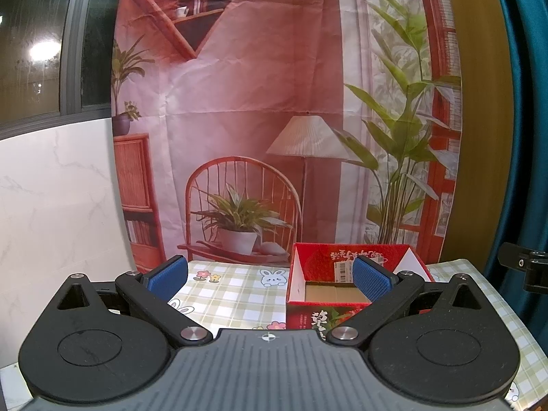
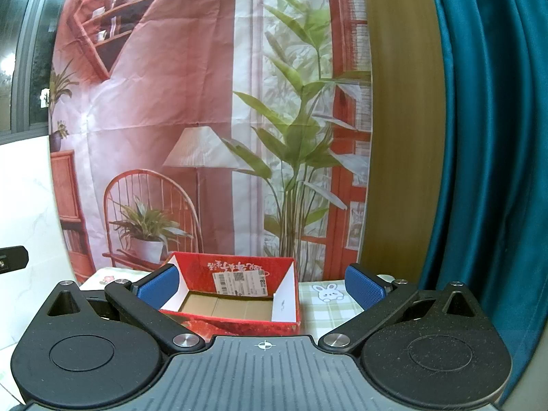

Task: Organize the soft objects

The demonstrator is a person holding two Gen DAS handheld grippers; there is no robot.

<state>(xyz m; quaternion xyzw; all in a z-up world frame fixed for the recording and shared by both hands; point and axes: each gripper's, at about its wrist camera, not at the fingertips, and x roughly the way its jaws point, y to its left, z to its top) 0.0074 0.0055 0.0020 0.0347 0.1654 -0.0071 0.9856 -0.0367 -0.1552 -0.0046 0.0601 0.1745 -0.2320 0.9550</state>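
An open red cardboard box (image 1: 322, 260) with a brown floor and a barcode label on its far inner wall stands on the checked tablecloth; nothing shows inside it. It also shows in the right wrist view (image 2: 239, 270). My left gripper (image 1: 270, 279) is open and empty, held above the table, with its right blue pad in front of the box. My right gripper (image 2: 262, 287) is open and empty, with the box between its fingers and just beyond them. No soft objects are in view.
A green-checked tablecloth (image 1: 236, 291) with rabbit and flower prints covers the table. A printed backdrop (image 1: 257, 120) of a room hangs right behind it. A white marble wall (image 1: 51, 205) is on the left, a teal curtain (image 2: 486, 137) on the right.
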